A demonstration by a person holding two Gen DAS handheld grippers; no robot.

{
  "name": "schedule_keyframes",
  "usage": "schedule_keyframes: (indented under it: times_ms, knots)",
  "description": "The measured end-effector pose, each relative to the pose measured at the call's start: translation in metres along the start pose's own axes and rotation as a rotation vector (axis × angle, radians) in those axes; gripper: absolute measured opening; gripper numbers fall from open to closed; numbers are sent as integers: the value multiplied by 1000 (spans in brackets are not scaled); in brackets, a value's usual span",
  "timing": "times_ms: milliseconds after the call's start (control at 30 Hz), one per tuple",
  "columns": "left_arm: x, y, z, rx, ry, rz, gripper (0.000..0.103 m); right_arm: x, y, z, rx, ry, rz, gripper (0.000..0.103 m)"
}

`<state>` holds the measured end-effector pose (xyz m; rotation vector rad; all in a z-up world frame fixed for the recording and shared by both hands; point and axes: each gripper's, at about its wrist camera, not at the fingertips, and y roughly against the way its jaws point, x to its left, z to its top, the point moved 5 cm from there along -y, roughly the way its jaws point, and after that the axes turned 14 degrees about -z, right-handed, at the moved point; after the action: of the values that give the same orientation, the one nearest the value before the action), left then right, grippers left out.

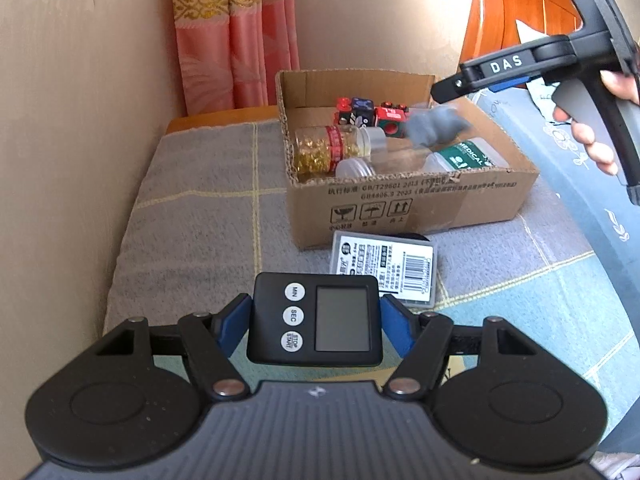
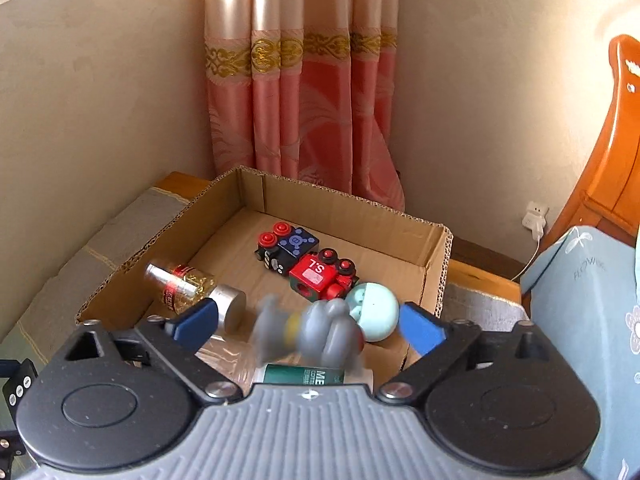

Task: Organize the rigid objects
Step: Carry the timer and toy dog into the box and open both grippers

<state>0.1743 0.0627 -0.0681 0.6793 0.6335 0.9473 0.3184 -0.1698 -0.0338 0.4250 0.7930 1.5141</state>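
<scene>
Home bedroom: pink curtain (image 2: 304, 120), wooden bed frame (image 2: 612, 152), quilted bedding (image 1: 208, 200).

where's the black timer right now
In the left wrist view the black timer sits low and centre, clamped in the left hand-held gripper, just in front of the flat grey case and the cardboard box.

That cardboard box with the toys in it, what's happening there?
A person is tidying things into the cardboard box, a gripper in each hand. The right gripper has open jaws over the box, and a blurry grey toy sits between them, touching neither. The left gripper is shut on a black timer, not yet in the box. Toy cubes, a bottle of golden capsules and a pale blue ball are already inside.
</scene>
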Motion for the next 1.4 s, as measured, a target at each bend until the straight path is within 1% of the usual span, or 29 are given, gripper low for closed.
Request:
schedule_keyframes:
  times_ms: [167, 267, 333, 400, 567, 700, 800, 933, 1100, 1233, 1267, 1300, 1367, 1400]
  knots:
    - [0, 0, 13, -15, -12, -5, 69, -2, 7, -9, 60, -3, -34, 102]
    - [-3, -1, 27, -34, -30, -15, 69, -5, 15, -19, 96, -33, -41, 102]
    - [-4, -2, 39, -41, -40, -21, 69, -7, 22, -25, 111, -53, -38, 102]
    - [-8, -3, 52, -53, -72, -25, 69, -6, 30, -30, 116, -65, -44, 103]
    - [-16, -10, 98, -89, -136, -29, 69, -7, 50, -42, 112, -96, -71, 103]
    - [-16, -35, 136, -78, -140, -47, 69, -9, 58, -54, 129, -147, -88, 103]
    - [-14, -55, 158, -65, -150, -26, 69, -9, 63, -63, 140, -171, -89, 103]
    - [-10, -82, 174, -27, -138, -11, 69, -13, 70, -70, 145, -194, -77, 103]
    - [-3, -106, 182, 9, -113, 26, 69, -17, 75, -71, 143, -212, -81, 103]
    - [4, -118, 189, 2, -94, 44, 69, -19, 74, -73, 152, -229, -72, 103]
    - [5, -119, 190, -8, -94, 46, 72, -19, 74, -74, 156, -230, -68, 103]
    - [5, -120, 191, -17, -95, 51, 83, -19, 74, -74, 156, -230, -65, 103]
    - [4, -116, 191, -32, -104, 72, 99, -18, 74, -75, 157, -224, -67, 103]
    - [3, -112, 190, -43, -115, 80, 99, -17, 75, -75, 155, -220, -67, 103]
